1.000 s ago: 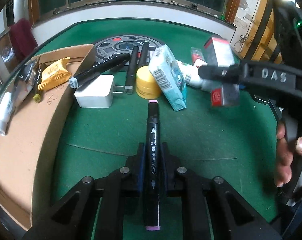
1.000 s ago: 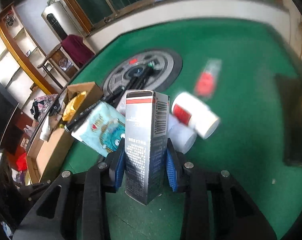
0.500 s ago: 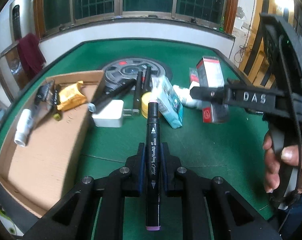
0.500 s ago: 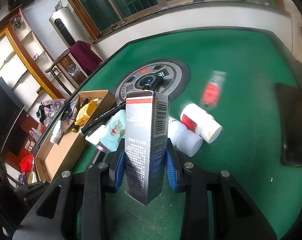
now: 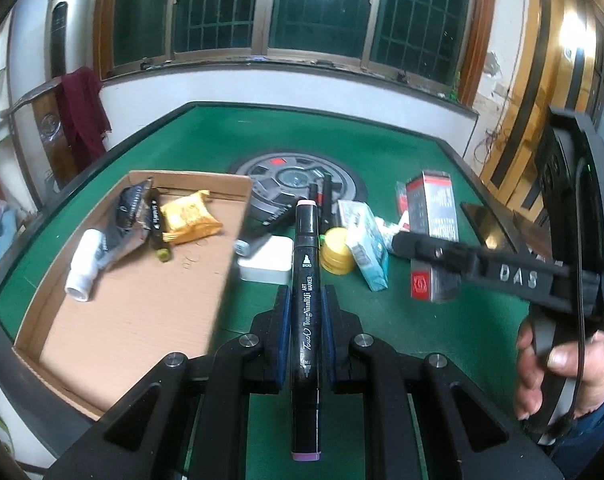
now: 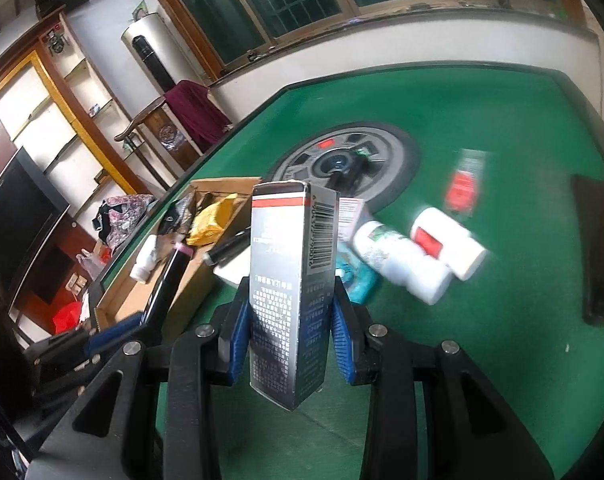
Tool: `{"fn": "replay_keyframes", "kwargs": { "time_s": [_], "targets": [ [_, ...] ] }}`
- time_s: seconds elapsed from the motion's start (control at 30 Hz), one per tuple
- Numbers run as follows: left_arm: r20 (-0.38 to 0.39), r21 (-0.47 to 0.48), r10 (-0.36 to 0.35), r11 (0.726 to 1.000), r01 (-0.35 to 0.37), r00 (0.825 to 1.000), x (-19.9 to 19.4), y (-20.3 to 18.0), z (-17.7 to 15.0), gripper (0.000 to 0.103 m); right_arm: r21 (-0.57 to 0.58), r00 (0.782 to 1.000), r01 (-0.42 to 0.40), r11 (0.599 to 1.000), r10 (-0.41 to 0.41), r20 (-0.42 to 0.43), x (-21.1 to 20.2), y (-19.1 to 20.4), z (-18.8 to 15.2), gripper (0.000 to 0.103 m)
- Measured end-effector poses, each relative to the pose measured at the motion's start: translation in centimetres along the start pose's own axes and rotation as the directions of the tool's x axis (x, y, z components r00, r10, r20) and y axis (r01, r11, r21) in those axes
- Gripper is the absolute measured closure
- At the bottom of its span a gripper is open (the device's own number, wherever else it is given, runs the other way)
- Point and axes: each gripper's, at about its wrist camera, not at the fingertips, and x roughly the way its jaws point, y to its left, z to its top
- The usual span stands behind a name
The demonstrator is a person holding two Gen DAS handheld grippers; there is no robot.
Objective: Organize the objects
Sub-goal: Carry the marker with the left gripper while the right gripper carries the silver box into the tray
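Left wrist: marker [image 5: 306, 300] beside tray edge [image 5: 238, 236]

1. The marker [image 5: 305, 312] is black with white lettering and pink ends.
2. The box [image 6: 292, 280] is silver-grey, red-striped, barcoded.
3. The table [image 5: 381, 152] is green.
4. The tin [image 5: 335, 250] is yellow.

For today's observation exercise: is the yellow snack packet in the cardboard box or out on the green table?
In: yellow snack packet lies on cardboard box floor.
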Motion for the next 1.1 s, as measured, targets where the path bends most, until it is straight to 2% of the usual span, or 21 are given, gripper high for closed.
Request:
{"fn": "replay_keyframes", "kwargs": {
  "time_s": [0.3,0.5,0.73,0.8,1.0,1.1],
  "targets": [
    [0.064,-0.105,0.03,0.994,-0.023,0.997,-2.1,5.4,1.0,0.091,-0.028,0.996,-0.088,0.996,0.087,-0.032,2.0,3.5,0.1,0.07],
    [0.06,-0.184,0.056,0.982,-0.044,0.997,-1.8,9.9,1.2,0.091,-0.071,0.991,-0.12,0.99,0.116,-0.065,3.9,6.4,0.9,0.07],
    [0.011,-0.235,0.046,0.971,-0.042,0.999,0.9,12.8,0.3,0.091,-0.129,0.992,-0.092,0.987,0.078,-0.104,7.8,9.2,2.9,0.07],
    [0.008,-0.24,0.046,0.97,-0.043,0.999,0.9,13.2,0.1,0.091,-0.091,0.986,-0.11,0.99,0.098,-0.133,9.4,9.3,3.3,0.07],
    [0.012,-0.279,0.083,0.957,-0.076,0.996,0.4,15.6,-0.6,0.091,-0.075,0.967,-0.12,0.99,0.1,-0.235,14.2,10.5,2.0,0.07],
    [0.001,-0.294,0.08,0.953,-0.076,0.997,0.8,16.2,-0.9,0.091,-0.091,0.963,-0.088,0.992,0.061,-0.261,16.1,11.2,1.7,0.07]
  ]
}}
